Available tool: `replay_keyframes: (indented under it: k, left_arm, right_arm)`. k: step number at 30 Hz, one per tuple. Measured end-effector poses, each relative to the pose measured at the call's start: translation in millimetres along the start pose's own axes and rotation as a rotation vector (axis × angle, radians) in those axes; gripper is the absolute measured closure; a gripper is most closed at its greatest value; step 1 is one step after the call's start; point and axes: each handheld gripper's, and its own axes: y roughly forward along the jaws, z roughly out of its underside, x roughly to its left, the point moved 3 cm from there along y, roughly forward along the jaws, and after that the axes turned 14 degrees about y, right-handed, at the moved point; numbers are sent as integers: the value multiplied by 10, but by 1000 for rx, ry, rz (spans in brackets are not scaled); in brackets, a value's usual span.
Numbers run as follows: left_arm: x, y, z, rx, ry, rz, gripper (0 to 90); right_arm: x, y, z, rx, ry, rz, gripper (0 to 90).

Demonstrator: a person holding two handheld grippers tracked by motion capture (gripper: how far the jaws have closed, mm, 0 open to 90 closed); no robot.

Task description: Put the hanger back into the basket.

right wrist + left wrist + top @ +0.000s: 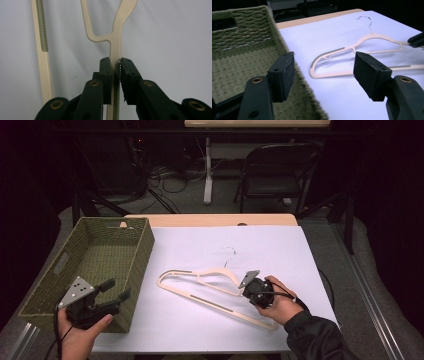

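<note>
Cream hanger [212, 290] flat on white sheet [280, 245], centre of table, wire hook at 12 o'clock, long bottom bar running toward 4 o'clock. Right gripper [248, 288] at 3 o'clock end of hanger, pads pinching thin shoulder arm edge-on; in right gripper view [116, 82] strip sits between pressed-together jaws w/ ribbed non-slip edge against one pad. Left gripper [116, 290] at 8 o'clock, over near corner of green woven basket [95, 227], jaws spread wide, nothing between them; in left gripper view [324, 72] hanger lies well apart beyond pads. Risks, as judgement: grip taken far off hanger's balance point, so on lifting, free end prob. swings down & pivots in pads, maybe slips out since strip narrow & contact small. If dragged instead, hook or far shoulder could snag sheet & bunch it. If headed for basket, hanger looks long vs basket opening; may catch rim or tip basket, esp. w/ left gripper not yet steadying either. Hook catching weave also poss.
</note>
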Motion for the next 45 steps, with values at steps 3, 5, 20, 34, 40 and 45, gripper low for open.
replay_keyframes:
  k: [3, 5, 20, 34, 40, 45]
  left_arm:
    - [-104, 70, -62, -8, 15, 39, 338]
    - [-207, 157, -123, -8, 33, 77, 338]
    - [-592, 1042, -376, 95, 92, 325, 337]
    - [-700, 1827, -390, 214, 119, 494, 337]
    - [-720, 2037, -355, 265, 133, 552, 337]
    - [-770, 2089, -331, 284, 155, 565, 337]
  right_arm:
    - [1, -54, 68, -17, -54, 16, 802]
    - [8, -114, 129, -38, -111, 45, 802]
    - [15, -225, 280, -111, -258, 118, 801]
    - [-4, -185, 325, -113, -273, 135, 800]
    - [-4, -171, 328, -121, -281, 129, 800]
    - [-7, -174, 329, -119, -282, 134, 800]
